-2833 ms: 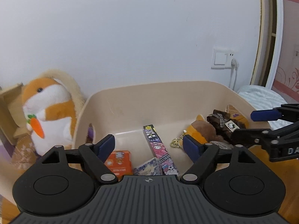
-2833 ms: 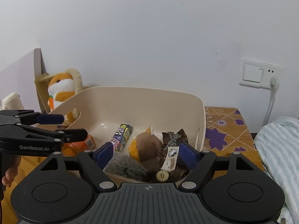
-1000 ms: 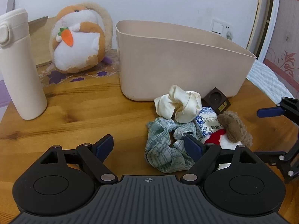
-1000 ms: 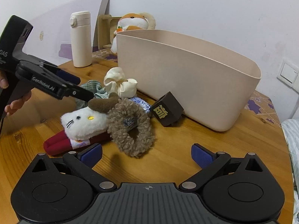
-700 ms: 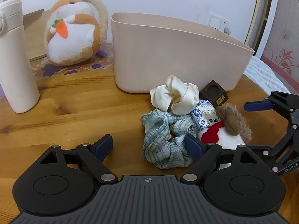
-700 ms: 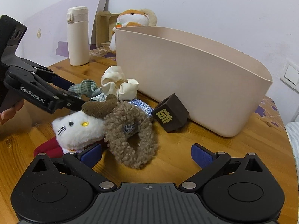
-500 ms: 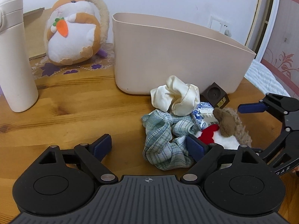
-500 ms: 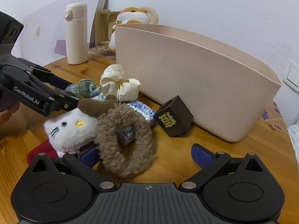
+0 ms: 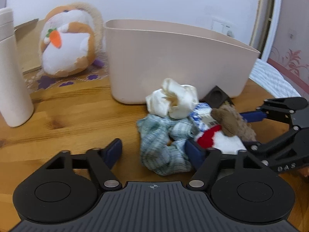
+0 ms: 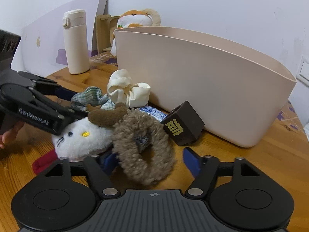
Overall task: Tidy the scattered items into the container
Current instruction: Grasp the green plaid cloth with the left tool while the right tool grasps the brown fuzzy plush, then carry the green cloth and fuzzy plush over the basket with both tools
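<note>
Landmark: smooth beige plastic tub (image 9: 173, 61).
Left gripper (image 9: 154, 150): closing round crumpled green plaid cloth scrunchie (image 9: 162, 141), before tub.
Right gripper (image 10: 148, 161): closing round fuzzy brown ring scrunchie (image 10: 146, 147), before tub.

Round wooden table (image 9: 81, 116) with visible grain. Resting on it: a beige plastic tub (image 9: 173, 58), a cream insulated bottle (image 10: 76, 42), a green checked scrunchie (image 9: 162, 145), a dark brown cube with gold lettering (image 10: 182, 127), and a patterned mat (image 9: 58, 79) under an orange-and-white plush hamster (image 9: 67, 44).
</note>
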The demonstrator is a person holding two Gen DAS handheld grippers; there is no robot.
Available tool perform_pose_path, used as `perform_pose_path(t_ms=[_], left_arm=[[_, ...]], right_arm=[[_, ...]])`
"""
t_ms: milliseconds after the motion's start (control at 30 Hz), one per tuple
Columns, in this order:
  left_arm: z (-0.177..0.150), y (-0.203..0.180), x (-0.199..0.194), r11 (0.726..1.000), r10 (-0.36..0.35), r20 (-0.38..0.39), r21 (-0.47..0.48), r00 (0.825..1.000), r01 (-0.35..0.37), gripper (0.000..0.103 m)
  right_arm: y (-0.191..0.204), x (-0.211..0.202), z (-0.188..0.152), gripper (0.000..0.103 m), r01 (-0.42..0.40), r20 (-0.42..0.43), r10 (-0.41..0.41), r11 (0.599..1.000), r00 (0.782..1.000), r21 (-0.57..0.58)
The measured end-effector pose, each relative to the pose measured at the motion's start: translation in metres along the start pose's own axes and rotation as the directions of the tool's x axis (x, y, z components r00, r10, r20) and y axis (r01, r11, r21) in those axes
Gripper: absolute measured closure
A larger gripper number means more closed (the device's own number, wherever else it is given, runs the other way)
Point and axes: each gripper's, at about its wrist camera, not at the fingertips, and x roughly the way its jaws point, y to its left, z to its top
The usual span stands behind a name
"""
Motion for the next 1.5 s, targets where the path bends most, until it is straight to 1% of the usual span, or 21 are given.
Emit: perform_pose_path(t_ms=[67, 167, 233, 267, 333, 367, 433, 500, 533, 600, 700, 767, 1167, 1500], left_arm=[[0.0, -0.003, 0.0, 1.0, -0.012, -0.003, 0.01, 1.0, 0.012, 0.047], [0.0, -0.005, 0.001, 1.0, -0.02, -0.005, 0.012, 1.0, 0.02, 0.052], [-0.001, -0.005, 0.0, 1.0, -0.025, -0.004, 0.011, 1.0, 0.025, 0.054], [-0.001, -0.005, 0.0, 1.0, -0.025, -0.004, 0.01, 1.0, 0.026, 0.056], [-0.001, -0.005, -0.001, 1.0, -0.026, -0.004, 0.011, 1.0, 0.026, 0.058], [-0.001, -0.005, -0.001, 1.0, -0.026, -0.005, 0.012, 1.0, 0.027, 0.059], [-0.002, -0.006, -0.003, 0.999, -0.03, -0.005, 0.015, 1.0, 0.03, 0.063], [-0.002, -0.008, -0.004, 0.999, -0.035, -0.003, 0.024, 0.999, 0.035, 0.07], [-0.003, -0.009, -0.005, 0.999, -0.036, -0.001, 0.031, 0.999, 0.036, 0.072], [-0.003, -0.011, -0.008, 0.999, -0.037, 0.003, 0.038, 0.999, 0.037, 0.078], [-0.003, -0.01, -0.011, 0.998, -0.05, 0.002, 0.023, 0.999, 0.05, 0.085], [-0.002, -0.009, -0.014, 0.999, -0.053, 0.007, 0.009, 0.999, 0.053, 0.087], [-0.003, -0.01, -0.041, 0.999, -0.05, 0.048, -0.004, 0.998, 0.051, 0.088], [0.002, -0.003, -0.062, 0.999, -0.042, 0.089, -0.02, 0.995, 0.044, 0.088]], right_arm=[[0.0, -0.001, 0.0, 0.04, -0.004, 0.002, 0.004, 1.0, 1.0, 0.002], [0.001, -0.003, -0.001, 0.049, -0.004, 0.003, 0.004, 1.0, 1.0, 0.001], [0.002, -0.004, -0.001, 0.059, -0.002, 0.002, 0.002, 1.0, 1.0, 0.001], [0.003, -0.005, -0.001, 0.061, -0.003, 0.002, 0.003, 1.0, 1.0, 0.001], [0.004, -0.007, -0.002, 0.07, -0.003, 0.001, 0.003, 1.0, 1.0, -0.002], [0.005, -0.008, -0.003, 0.073, -0.003, 0.0, 0.003, 1.0, 1.0, -0.005], [0.006, -0.01, -0.004, 0.08, 0.002, 0.0, -0.002, 1.0, 1.0, -0.013], [0.007, -0.012, -0.005, 0.083, 0.005, 0.0, -0.005, 1.0, 1.0, -0.021], [0.006, -0.013, -0.006, 0.084, 0.008, 0.001, -0.008, 1.0, 1.0, -0.021], [0.004, -0.016, -0.007, 0.085, 0.011, 0.006, -0.011, 1.0, 1.0, -0.012], [-0.001, -0.02, -0.008, 0.087, 0.012, 0.01, -0.012, 1.0, 1.0, 0.01], [-0.005, -0.023, -0.009, 0.087, 0.012, 0.015, -0.013, 1.0, 1.0, 0.027], [-0.018, -0.052, -0.008, 0.087, 0.02, 0.07, -0.026, 0.997, 0.997, 0.078], [-0.023, -0.065, -0.006, 0.087, 0.017, 0.103, -0.029, 0.993, 0.994, 0.115]])
